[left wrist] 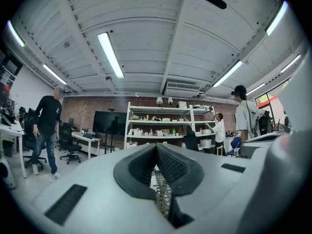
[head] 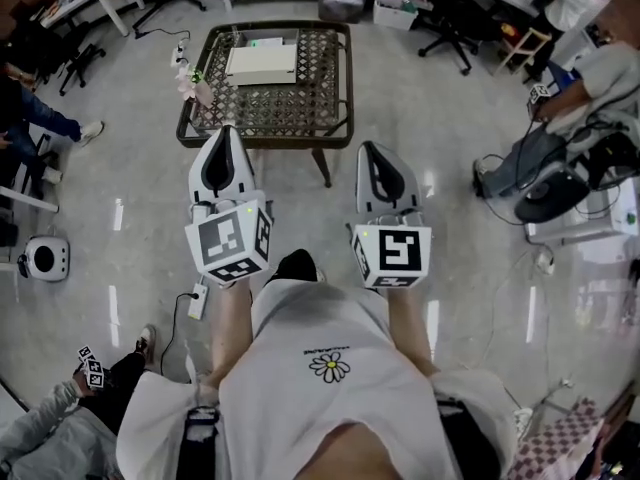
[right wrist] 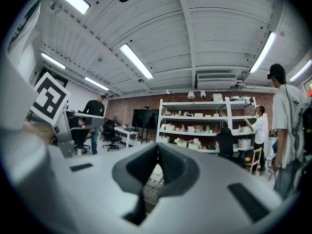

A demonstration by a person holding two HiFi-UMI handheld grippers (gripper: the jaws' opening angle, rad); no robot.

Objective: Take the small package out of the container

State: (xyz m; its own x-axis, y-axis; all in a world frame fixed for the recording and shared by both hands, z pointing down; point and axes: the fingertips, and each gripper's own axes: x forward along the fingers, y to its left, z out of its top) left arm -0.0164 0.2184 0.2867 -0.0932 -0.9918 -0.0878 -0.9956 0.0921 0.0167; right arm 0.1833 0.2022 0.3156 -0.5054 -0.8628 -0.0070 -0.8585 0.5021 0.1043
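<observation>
Risk: if the jaws arrive closed, they may shove the white container (head: 262, 64) across the lattice table (head: 338, 88) or off it.

Count:
- One table, top centre.
- One container on it; small package not visible, presumably inside.
- Two grippers, centre frame: left gripper (head: 228, 130) and right gripper (head: 368, 148), jaws together, nothing held, short of the table.

A wicker table (head: 300, 103) stands on the glossy floor (head: 440, 138) — white shelving (left wrist: 168, 123) and a dark screen (left wrist: 109, 122) beyond
</observation>
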